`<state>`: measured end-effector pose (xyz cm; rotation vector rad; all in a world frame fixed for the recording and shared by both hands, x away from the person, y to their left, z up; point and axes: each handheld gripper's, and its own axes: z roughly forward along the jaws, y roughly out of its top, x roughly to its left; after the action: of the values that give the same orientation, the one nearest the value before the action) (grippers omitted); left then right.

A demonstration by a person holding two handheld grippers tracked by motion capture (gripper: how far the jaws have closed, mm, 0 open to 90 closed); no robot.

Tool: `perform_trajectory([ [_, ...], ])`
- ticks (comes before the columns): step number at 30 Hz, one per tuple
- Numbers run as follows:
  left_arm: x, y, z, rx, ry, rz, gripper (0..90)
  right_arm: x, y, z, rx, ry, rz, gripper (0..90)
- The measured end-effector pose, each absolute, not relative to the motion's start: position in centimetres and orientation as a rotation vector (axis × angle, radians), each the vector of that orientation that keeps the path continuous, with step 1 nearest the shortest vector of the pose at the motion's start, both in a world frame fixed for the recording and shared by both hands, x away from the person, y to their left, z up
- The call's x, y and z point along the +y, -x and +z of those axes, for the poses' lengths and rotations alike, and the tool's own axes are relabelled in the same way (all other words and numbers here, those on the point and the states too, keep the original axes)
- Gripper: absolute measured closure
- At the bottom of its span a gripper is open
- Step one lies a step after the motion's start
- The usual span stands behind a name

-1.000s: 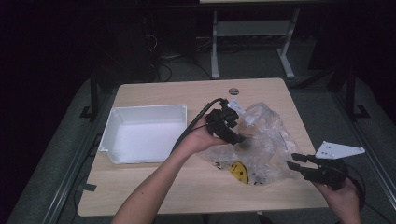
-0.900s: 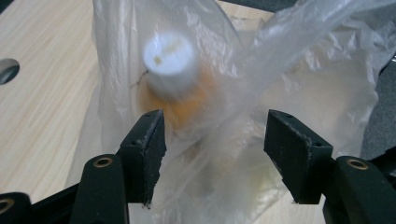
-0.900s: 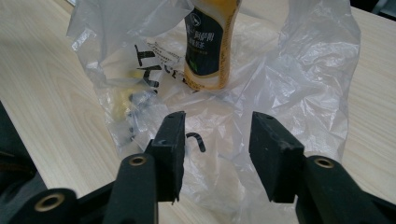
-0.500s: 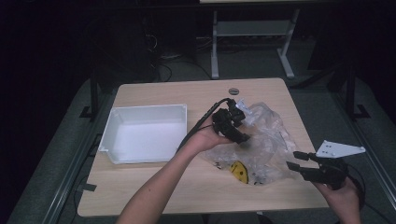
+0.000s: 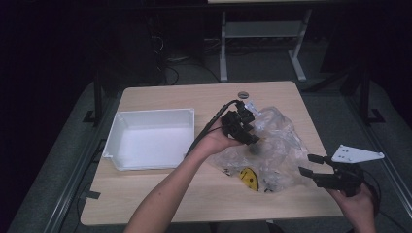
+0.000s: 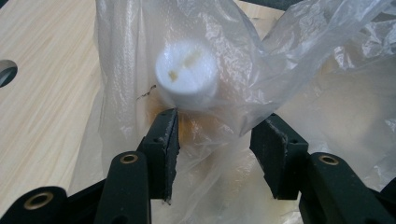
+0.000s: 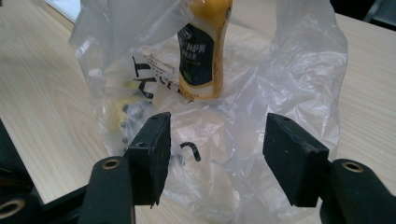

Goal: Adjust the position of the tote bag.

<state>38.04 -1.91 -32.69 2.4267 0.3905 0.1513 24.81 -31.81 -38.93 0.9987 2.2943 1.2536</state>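
Crumpled plastic bag (image 5: 277, 145) blocks the table's right half; white tray (image 5: 150, 138) fills the left.

The bottle (image 7: 201, 49) (top cut off) blurs behind plastic bag (image 7: 299, 74).

- Bag (image 5: 277, 145): clear plastic, black print, a yellow patch with black dots.
- Bottle (image 7: 203, 46): orange-yellow, with a dark label carrying white lettering and a green mark.
- Cap (image 6: 187, 74): white.
- Tray (image 5: 148, 141): white.
- Table (image 5: 160, 199): pale wood grain.
- Gripper jaws: black, with brass-coloured rivets.
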Motion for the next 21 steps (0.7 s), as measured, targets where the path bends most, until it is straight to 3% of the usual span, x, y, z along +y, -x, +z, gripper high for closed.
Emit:
perform_trajectory([
  [21, -1.05, -38.29, -32.42, 0.379, -2.425, 0.144, 87.6, -31.43, -25.13, -39.26, 2.317, -0.984, 1.23, 40.8],
])
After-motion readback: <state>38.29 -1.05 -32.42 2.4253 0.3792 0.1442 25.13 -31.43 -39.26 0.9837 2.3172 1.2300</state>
